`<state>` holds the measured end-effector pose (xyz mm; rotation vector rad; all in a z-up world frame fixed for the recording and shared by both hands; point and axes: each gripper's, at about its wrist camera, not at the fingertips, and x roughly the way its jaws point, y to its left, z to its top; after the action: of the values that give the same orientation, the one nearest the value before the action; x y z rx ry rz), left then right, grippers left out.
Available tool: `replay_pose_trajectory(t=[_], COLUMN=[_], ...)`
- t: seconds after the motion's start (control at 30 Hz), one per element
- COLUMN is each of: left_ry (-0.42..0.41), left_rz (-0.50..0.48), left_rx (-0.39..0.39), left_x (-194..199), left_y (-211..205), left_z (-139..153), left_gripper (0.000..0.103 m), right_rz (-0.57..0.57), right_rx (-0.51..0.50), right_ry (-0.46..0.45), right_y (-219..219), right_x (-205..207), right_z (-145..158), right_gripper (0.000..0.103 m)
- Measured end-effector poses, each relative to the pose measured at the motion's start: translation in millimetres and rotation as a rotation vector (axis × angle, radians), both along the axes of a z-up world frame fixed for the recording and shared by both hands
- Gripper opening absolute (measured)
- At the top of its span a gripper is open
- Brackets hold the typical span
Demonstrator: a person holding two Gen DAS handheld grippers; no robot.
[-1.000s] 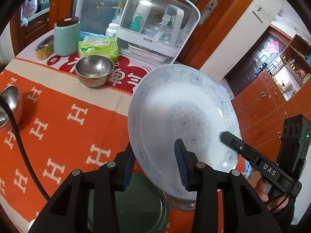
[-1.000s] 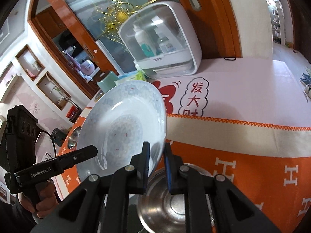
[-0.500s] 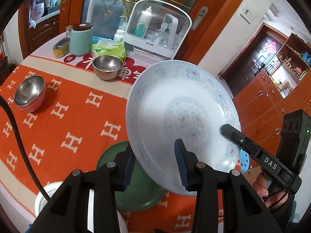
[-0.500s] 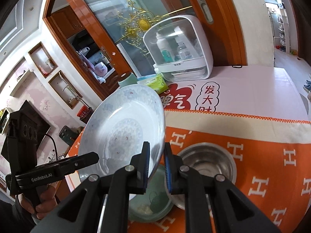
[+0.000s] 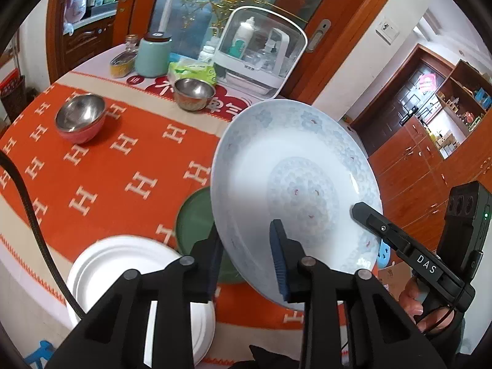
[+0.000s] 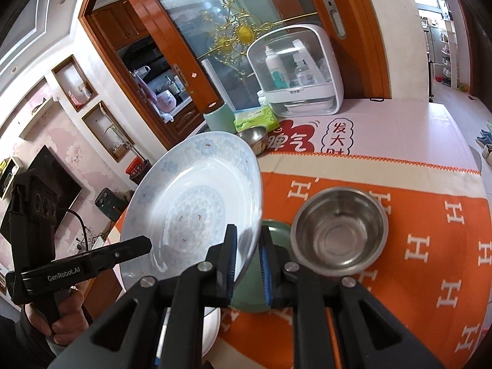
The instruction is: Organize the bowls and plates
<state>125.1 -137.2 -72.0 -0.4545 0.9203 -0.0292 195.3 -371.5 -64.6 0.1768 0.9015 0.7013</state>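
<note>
A large white plate with a pale blue pattern point(image 5: 295, 184) is held tilted in the air between both grippers; it also shows in the right wrist view point(image 6: 196, 203). My left gripper point(image 5: 246, 261) is shut on its near rim. My right gripper point(image 6: 248, 255) is shut on the opposite rim. Below it on the orange cloth lie a green plate point(image 5: 193, 218) and a white plate point(image 5: 120, 270). A steel bowl point(image 6: 338, 233) sits right of the green plate point(image 6: 276, 230). A red-sided steel bowl point(image 5: 80, 117) and another steel bowl point(image 5: 193, 92) stand farther back.
At the table's back stand a white clear-fronted storage box point(image 5: 261, 52), a mint canister point(image 5: 153, 55), a green tissue pack point(image 5: 192, 70) and a small tin point(image 5: 123, 63). The table edge runs along the near left. A wooden door and cabinets are behind.
Both grippers have lifted the patterned plate higher and pulled back from the table. The green plate, the white plate and the steel bowl have come into view underneath.
</note>
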Motion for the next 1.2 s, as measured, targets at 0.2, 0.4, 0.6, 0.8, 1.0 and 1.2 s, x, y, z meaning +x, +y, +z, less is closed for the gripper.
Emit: replay_pose_trajectory(t=[0.2,0.4,0.6,0.8,1.0,1.2], left_ry=[0.001,0.008,0.036,0.089,0.137,0.204], left_rz=[0.028,0.044,0.040,0.013,-0.038,-0.086], left_rx=[-0.002,-0.044,-0.043,-0.023,0.011,0.040], left_x=[-30,-50,-66,-74,-79,-81], left_y=[11,27,42,53,64,75], left_z=[-4,-11,-18,-25,-32,-46], left_gripper=[0.019,0.018,0.018,0.018,0.018,0.018], right_rz=[-0.003,-0.014,-0.035,-0.065,-0.111,-0.159], right_rx=[0.004,-0.003,0.009,-0.001,0.002,-0.002], right_ry=[0.015,0.051,0.094,0.131,0.181,0.219], right_y=[7,16,25,38,48,60], right_x=[-25,-48,-72,-93,-110,-125], right_z=[-3,-14,-26,-36,-46,-58], right_gripper=[0.014,0.014,0.014,0.015,0.015,0.015])
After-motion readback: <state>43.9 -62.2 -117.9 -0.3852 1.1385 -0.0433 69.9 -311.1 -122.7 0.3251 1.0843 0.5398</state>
